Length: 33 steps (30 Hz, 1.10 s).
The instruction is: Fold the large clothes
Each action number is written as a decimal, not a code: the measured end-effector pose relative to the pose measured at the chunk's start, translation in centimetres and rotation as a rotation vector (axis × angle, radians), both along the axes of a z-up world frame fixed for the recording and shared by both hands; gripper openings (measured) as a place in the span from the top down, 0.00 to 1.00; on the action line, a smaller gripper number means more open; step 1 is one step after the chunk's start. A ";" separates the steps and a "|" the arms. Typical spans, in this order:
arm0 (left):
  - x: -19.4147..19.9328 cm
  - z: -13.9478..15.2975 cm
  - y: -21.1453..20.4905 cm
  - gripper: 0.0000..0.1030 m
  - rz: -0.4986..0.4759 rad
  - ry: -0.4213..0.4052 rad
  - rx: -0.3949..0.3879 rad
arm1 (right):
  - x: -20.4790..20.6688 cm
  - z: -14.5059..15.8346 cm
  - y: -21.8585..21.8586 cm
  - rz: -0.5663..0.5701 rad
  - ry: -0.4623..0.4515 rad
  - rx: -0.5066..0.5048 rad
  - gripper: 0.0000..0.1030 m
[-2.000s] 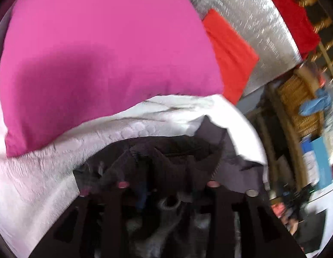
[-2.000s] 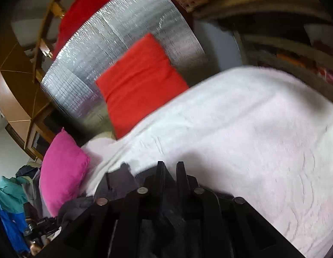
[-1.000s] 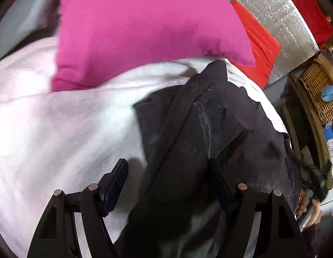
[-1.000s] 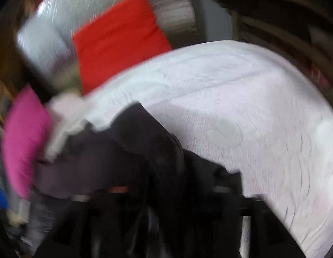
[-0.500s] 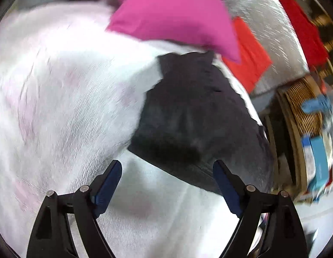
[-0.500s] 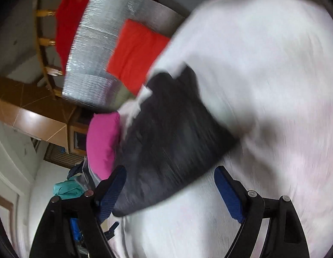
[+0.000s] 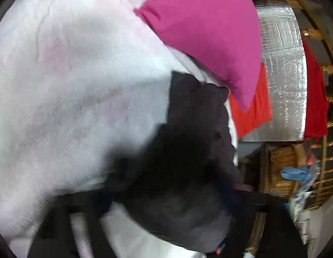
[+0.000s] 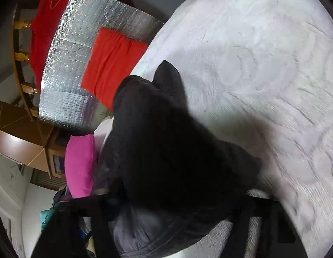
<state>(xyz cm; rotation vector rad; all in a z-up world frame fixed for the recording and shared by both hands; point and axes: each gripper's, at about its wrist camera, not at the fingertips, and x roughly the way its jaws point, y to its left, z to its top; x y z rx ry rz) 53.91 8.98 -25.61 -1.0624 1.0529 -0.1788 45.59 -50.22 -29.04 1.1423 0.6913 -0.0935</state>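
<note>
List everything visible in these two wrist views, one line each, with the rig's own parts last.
Dark garment: one, black-grey, lying on the bed.
Bed cover: one, white, under the garment.
Pink pillow: one, beyond the garment.
Red pillow: one, against the foil sheet.
Foil sheet: one, silver, at the bed's head.
Red cloth: one, hanging behind the foil.
Wicker basket: one, tan, beside the bed.
Left claw: blurred, garment between fingers, just been closing.
Right claw: blurred, likewise.

pink pillow (image 7: 209,32), red cushion (image 8: 112,62) against silver foil panel (image 8: 80,49), white bedspread (image 8: 263,64), wicker basket (image 7: 280,169)
</note>
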 end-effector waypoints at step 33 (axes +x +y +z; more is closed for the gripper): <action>-13.5 9.9 6.1 0.26 -0.145 -0.212 0.465 | -16.6 10.7 0.0 0.157 0.111 -0.457 0.34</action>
